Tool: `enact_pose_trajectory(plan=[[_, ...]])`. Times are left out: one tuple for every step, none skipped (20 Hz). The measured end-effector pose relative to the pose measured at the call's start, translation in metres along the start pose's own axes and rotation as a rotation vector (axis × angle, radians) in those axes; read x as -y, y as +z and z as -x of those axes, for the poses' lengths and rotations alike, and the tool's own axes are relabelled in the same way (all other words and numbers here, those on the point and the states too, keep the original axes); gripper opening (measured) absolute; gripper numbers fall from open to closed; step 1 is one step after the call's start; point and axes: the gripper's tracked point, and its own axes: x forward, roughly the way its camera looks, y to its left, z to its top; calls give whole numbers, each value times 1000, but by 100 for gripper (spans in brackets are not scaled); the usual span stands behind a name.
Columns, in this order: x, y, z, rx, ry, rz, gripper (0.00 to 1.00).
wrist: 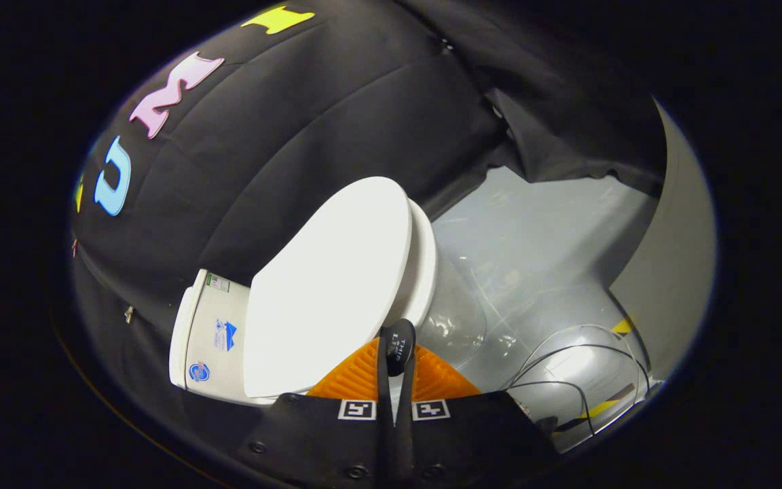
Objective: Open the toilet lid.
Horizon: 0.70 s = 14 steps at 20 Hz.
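The gripper point(396, 380) sat nearest, its two fingers pressed together on a small dark tab point(398, 348) fixed at the edge of the toilet lid point(330, 285). Both pads squeezed that tab. The lid lay just ahead of the fingers, closed flat over the seat point(423, 265), its long axis running from the tank point(211, 339) away to the rounded front end, which pointed toward the black cloth wall point(282, 136). Beside the toilet, on the side away from the tank, lay grey floor point(540, 231) with thin cables point(567, 367) looping over it.
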Motion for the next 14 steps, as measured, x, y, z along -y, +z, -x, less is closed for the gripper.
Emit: enact_pose_trajectory(plan=[[-6, 5, 5, 15, 9, 26, 5], [-12, 9, 12, 30, 16, 54, 5], [-20, 13, 19, 50, 25, 91, 5], [-28, 17, 25, 70, 30, 129, 5], [-37, 22, 34, 90, 33, 162, 5], [-48, 27, 43, 114, 43, 193, 5], [-63, 33, 53, 144, 60, 229, 5], [-74, 36, 61, 166, 75, 252, 5], [-88, 41, 72, 194, 94, 289, 5], [-100, 45, 82, 219, 113, 334, 5], [-117, 49, 92, 245, 131, 381, 5], [-132, 51, 98, 265, 143, 420, 5], [-146, 52, 103, 281, 153, 449, 5], [-157, 53, 108, 297, 162, 473, 5]])
